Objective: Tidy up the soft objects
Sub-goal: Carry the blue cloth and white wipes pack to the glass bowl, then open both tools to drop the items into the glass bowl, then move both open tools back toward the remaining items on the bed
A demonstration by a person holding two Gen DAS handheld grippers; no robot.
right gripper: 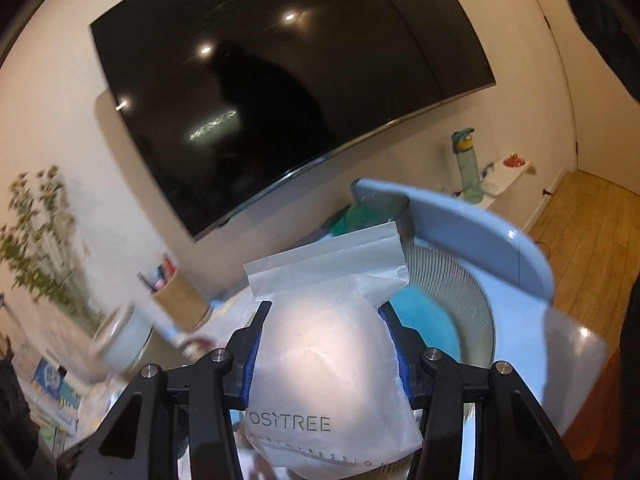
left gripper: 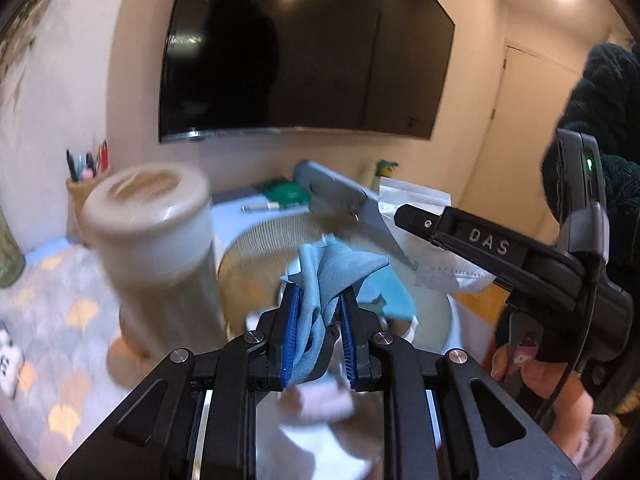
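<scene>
Left gripper (left gripper: 318, 328): jaws nearly closed, blue pads clamping a crumpled light blue cloth (left gripper: 324, 280); tilted downward.
Right gripper (right gripper: 324, 350): jaws half apart, pads pressing both sides of a puffy white plastic pouch (right gripper: 320, 356).
Right hand (left gripper: 532, 372): fingers wrapped around the gripper's handle, dark knitted sleeve (left gripper: 600, 96) above.

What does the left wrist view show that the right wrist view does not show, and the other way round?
Only the left wrist view: the left gripper shut on a blue cloth, and a beige lidded canister.
Only the right wrist view: a green water bottle on a white shelf, and a leafy plant.
Both: the black TV, the ribbed basket, and the white pouch in the right gripper.
</scene>
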